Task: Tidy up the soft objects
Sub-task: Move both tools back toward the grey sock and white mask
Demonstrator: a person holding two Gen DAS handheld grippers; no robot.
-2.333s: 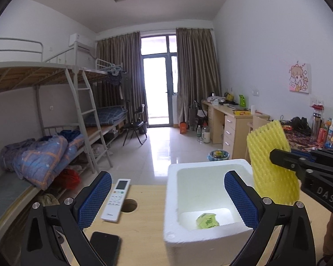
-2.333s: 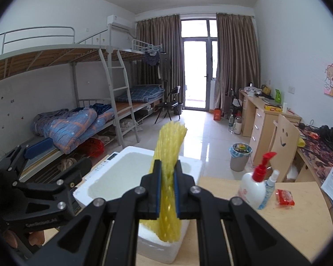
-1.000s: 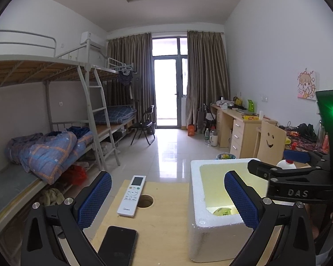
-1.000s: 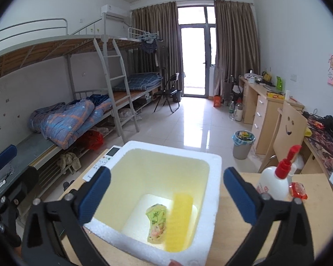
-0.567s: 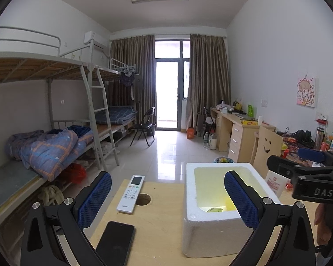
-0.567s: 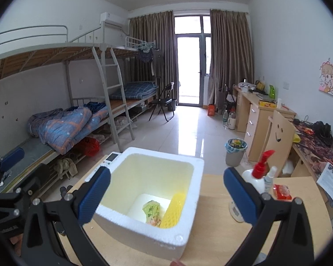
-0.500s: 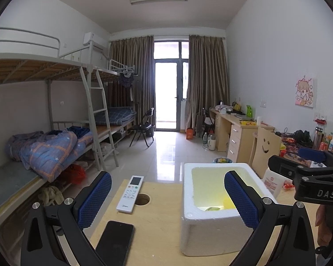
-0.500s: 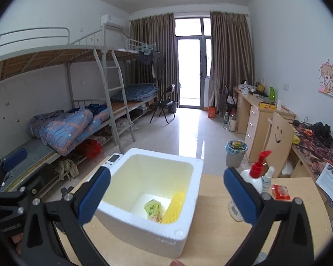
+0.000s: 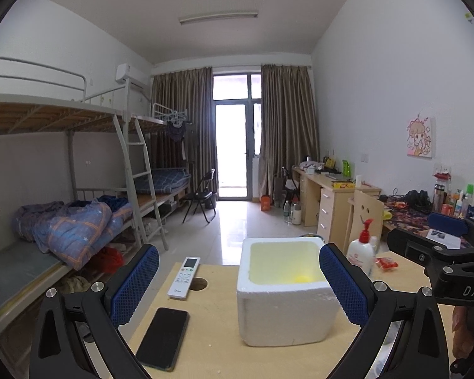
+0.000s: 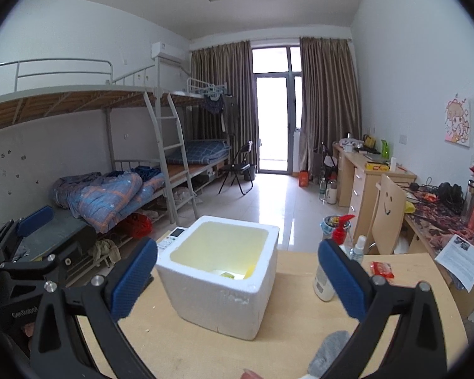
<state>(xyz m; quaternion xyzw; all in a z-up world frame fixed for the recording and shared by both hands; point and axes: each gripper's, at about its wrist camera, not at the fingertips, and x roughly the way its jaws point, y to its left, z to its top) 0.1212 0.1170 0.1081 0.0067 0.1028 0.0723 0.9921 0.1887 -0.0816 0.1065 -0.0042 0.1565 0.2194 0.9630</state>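
Readable text first: the right gripper's (image 10: 237,281) black frame, seen at the right edge of the left wrist view, has "DAS" stamped on it. The left gripper's (image 9: 238,284) frame at the left edge of the right wrist view shows something like "GenRobot", cut off. The pump bottle (image 9: 360,254) has a red label, and the white remote (image 9: 184,278) has a small logo, both too small to read.

Both grippers are empty with their blue pads spread wide, hanging back from the foam box (image 10: 219,279) with clear air between.

The white box sits open on the wooden table (image 10: 180,344), around the middle. Down in its far right corner you can just catch the yellow foam (image 10: 251,270) and a green packet (image 10: 227,274) next to it; the near wall hides most of both. A grey soft thing (image 10: 327,352) lies on the table at the near right, partly behind the right gripper's finger.

Room to move: bare tabletop in front of the box and on both sides. Left of it are the remote, a round hole (image 9: 198,283) and a black phone (image 9: 162,338) close to the near left edge. Right of it are the bottle, a small spray bottle (image 10: 358,246) and a red packet (image 10: 381,269). The far table edge runs just behind the box.
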